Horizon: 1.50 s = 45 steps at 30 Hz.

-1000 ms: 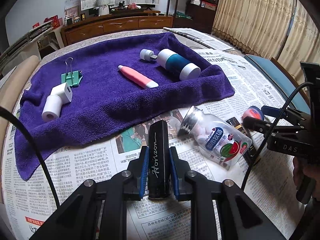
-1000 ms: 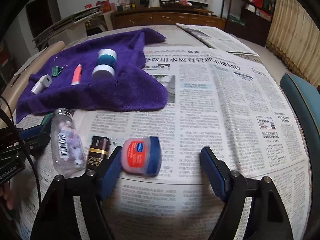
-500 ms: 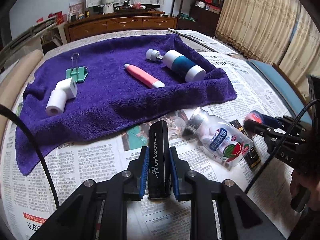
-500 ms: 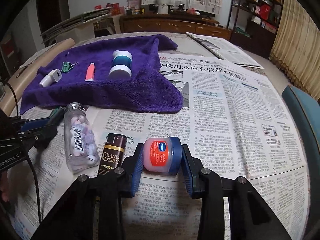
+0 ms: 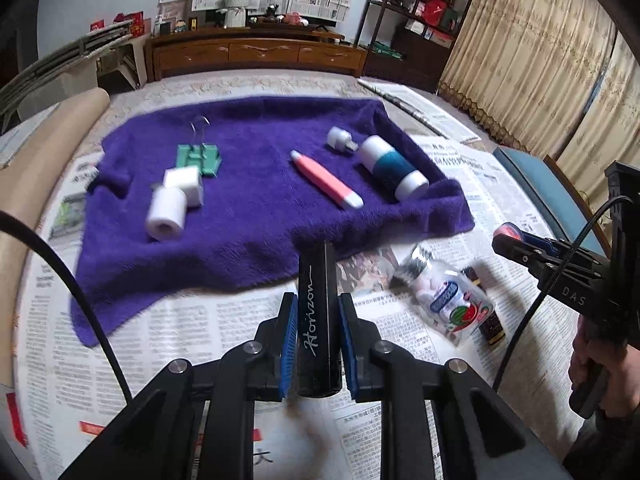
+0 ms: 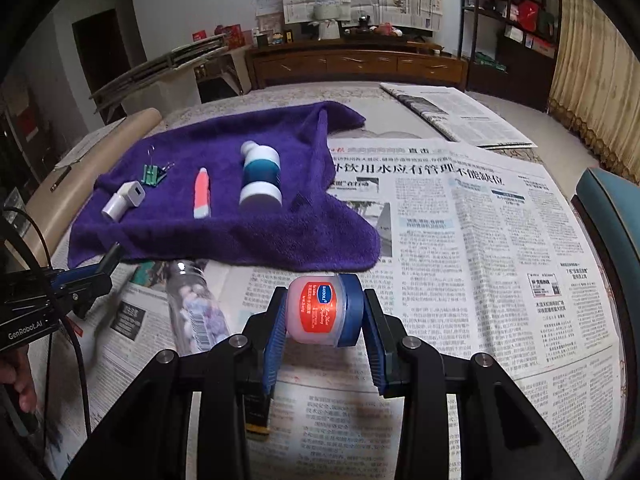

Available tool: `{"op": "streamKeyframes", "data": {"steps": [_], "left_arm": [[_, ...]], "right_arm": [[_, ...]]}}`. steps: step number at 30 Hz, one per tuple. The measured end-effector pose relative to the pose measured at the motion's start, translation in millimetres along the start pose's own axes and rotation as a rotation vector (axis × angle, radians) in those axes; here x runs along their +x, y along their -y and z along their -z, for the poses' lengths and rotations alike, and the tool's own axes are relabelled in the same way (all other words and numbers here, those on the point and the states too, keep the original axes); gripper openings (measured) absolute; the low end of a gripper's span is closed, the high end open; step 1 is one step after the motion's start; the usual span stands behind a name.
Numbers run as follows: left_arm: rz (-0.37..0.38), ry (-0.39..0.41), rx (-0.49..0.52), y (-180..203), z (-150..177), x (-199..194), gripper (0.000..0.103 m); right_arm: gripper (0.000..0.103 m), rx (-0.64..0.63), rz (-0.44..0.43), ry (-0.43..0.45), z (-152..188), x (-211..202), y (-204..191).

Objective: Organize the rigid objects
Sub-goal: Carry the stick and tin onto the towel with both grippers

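Note:
My left gripper (image 5: 318, 312) is shut on a black tube (image 5: 317, 312) lettered "Horizon", held above the newspaper near the front edge of the purple towel (image 5: 256, 208). My right gripper (image 6: 324, 312) is shut on a small pink jar with a blue lid (image 6: 324, 308), lifted off the paper; the jar (image 5: 507, 235) also shows at the right of the left wrist view. On the towel lie a white charger (image 5: 170, 204), a green binder clip (image 5: 199, 158), a pink tube (image 5: 326, 179) and a white-and-teal bottle (image 5: 392, 168).
A clear candy bottle (image 5: 444, 300) and a dark brown tube (image 5: 490, 320) lie on the newspaper right of the towel. A blue chair (image 6: 612, 216) stands at the table's right edge. A beige roll (image 6: 80, 188) runs along the left side.
The right gripper's jaws closed on the pink jar and lifted it off the newspaper. The left gripper rose with the black tube and moved toward the towel.

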<state>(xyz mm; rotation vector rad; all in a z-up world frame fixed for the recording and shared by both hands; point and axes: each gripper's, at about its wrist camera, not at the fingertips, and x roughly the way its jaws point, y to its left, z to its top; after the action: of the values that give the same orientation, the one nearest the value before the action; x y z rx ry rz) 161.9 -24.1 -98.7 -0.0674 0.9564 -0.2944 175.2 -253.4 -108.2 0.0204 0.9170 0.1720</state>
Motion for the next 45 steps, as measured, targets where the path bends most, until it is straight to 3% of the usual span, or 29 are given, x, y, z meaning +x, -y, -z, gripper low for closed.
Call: {"op": "streamKeyframes", "data": {"steps": [8,19,31,45], "left_arm": [[-0.028,0.037,0.001,-16.5,-29.2,-16.6,0.019],[-0.044,0.029,0.004,-38.8,-61.7,9.9,0.020],[-0.031,-0.023,0.006,-52.5,-73.2,47.1,0.019],[-0.068,-0.113,0.076,-40.5,-78.2,73.3,0.019]], "right_arm": [[0.035,0.000,-0.031,0.036,-28.4,-3.9,-11.0],[0.035,-0.070,-0.100,0.039,-87.6,31.0,-52.0],[0.035,-0.143,-0.145,-0.083,-119.4,105.5,-94.6],[0.036,-0.178,-0.078,-0.191,-125.4,143.1,-105.2]]}}
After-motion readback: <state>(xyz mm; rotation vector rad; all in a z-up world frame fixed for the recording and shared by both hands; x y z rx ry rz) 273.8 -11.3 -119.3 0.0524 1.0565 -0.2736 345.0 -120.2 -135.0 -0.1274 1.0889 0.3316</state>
